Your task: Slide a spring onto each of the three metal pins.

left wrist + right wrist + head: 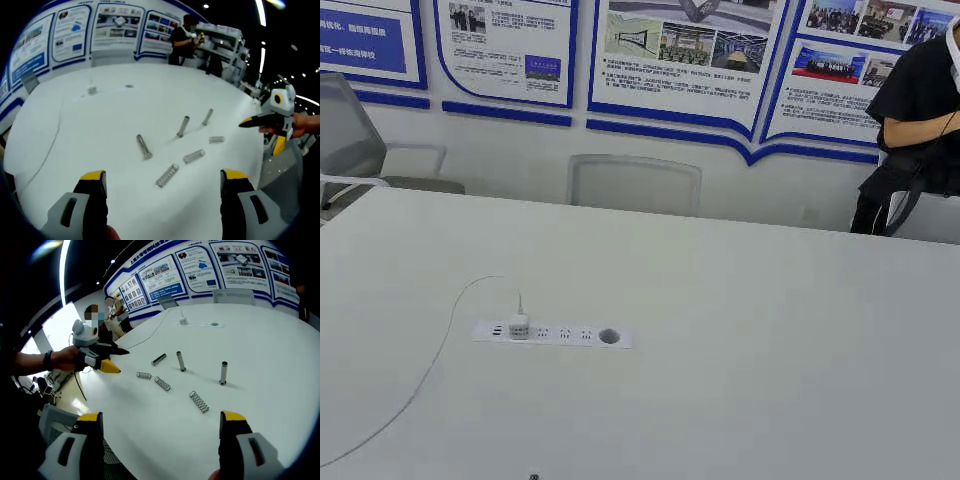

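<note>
Three metal pins stand out on the white table (270, 340): one (159, 359) lies on its side, two (180, 361) (223, 373) stand upright. Three springs (143, 375) (162, 383) (199, 401) lie loose in front of them. The left gripper view shows the pins (144, 147) (183, 126) (207, 117) and the springs (166, 175) (194, 156) (216, 139) too. My left gripper (162, 176) is open and empty, hovering short of the nearest spring. My right gripper (161, 419) is open and empty as well, behind the springs. Each gripper appears in the other's view (265, 120) (102, 359), off the table edge.
A power strip (552, 334) with a white charger (518, 325) and a thin cable (420, 380) sits mid-table. Grey chairs (633, 183) line the far edge below wall posters. A person in black (920, 110) stands at the far right.
</note>
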